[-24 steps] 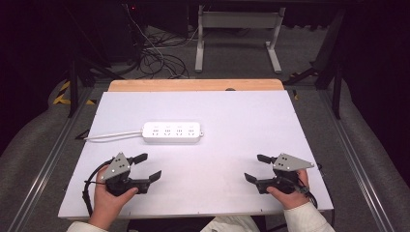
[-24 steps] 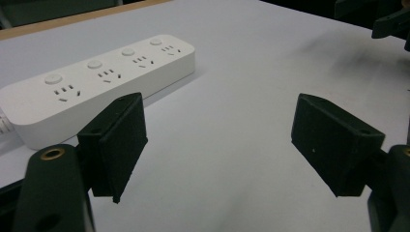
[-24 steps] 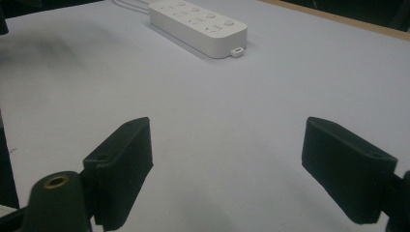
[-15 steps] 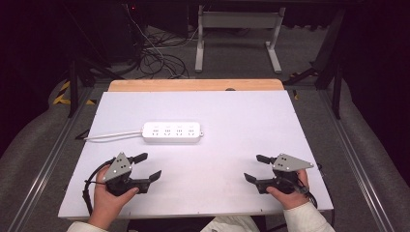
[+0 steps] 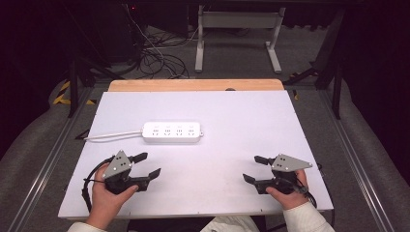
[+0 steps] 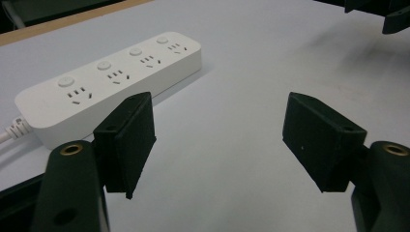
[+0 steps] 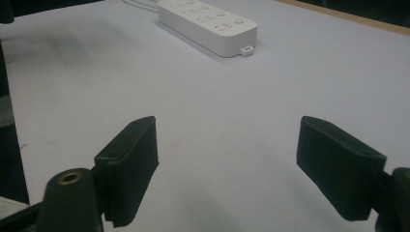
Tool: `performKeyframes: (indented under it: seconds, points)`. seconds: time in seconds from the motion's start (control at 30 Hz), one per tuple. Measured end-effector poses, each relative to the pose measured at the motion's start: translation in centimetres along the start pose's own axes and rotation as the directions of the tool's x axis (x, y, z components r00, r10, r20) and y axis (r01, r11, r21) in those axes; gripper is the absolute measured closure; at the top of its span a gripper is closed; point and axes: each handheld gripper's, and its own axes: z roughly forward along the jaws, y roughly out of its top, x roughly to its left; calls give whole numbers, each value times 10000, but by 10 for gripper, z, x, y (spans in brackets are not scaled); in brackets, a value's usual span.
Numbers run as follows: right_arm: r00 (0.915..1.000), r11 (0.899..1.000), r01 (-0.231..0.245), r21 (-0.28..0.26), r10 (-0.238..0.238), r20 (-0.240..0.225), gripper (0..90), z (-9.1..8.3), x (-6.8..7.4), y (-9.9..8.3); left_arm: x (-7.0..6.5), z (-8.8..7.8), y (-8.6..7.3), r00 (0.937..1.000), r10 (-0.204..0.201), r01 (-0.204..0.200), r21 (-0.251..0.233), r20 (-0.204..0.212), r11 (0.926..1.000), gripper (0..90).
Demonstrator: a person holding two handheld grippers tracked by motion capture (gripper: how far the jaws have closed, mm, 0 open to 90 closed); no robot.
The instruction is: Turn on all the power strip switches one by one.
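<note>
– Nothing much has moved vs. the earlier shots: both grippers sit abt where they were, power strip (image 5: pixel 172 132) in the same spot. Agree?

– Agree. We see the left gripper (image 5: pixel 148 165) low over the near-left part of the white table (image 5: pixel 232 116), held in the left hand (image 5: pixel 107 195). Jaws wide apart, nothing btwn them.

– Same from the left gripper view: we get two black pads (image 6: pixel 126 140) w/ bare table in the gap. Strip lies just beyond the left pad, not touching it, sockets and round buttons facing up.

– Right gripper (image 5: pixel 253 168) is near-right, held by the right hand (image 5: pixel 289 193), white sleeve at the bottom edge. Jaws also spread wide, holding nothing.

– Yes, in the right gripper view we see only table surface btwn its pads (image 7: pixel 129 166). Strip sits well apart, far up the table, its small end tab pointing our way.

– Where do we put the strip overall?

– High view: it lies flat, long side across the table, roughly centre, a bit left. White cord (image 5: pixel 113 136) runs off its left end toward the table's left edge.

– Both grippers point inward, toward each other, well apart. Grey three-cornered plate on top of each.

– Beyond the far edge we see a wooden strip (image 5: pixel 196 85), then dark floor w/ cables (image 5: pixel 159 58) and a metal stand (image 5: pixel 239 34).
</note>
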Motion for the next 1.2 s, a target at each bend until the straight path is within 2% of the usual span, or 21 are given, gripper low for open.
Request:
performKeyframes:
  seconds: [0.17, 0.2, 0.4, 0.53, 1.03, 1.2]
  points:
    - [10000, 10000, -7, 49, 7, 22, 232, 0, 0, 0, 2, -4, 9, 10000, 15, -16, 149, 98, 9999, 327]
    - [10000, 10000, -39, 41, 39, 21, 232, 1, 0, -1, 4, -4, 12, 9999, 147, -147, 162, 43, 9998, 331]
    - [10000, 10000, -29, 1, 29, 93, 233, 1, -1, -1, 11, -7, 23, 9999, 86, -88, 325, 73, 9994, 354]
    - [9999, 10000, -31, 6, 31, 143, 233, -1, 0, -2, 15, -6, 31, 9998, 221, -221, 439, 21, 9988, 356]
    - [9999, 10000, -62, 7, 62, 147, 233, -2, 1, -3, 23, 2, 50, 9995, 295, -299, 711, 74, 9970, 382]
    - [9999, 10000, -29, 30, 28, 159, 234, -2, 1, -3, 27, 4, 53, 9999, -29, 20, 729, 118, 9973, 405]
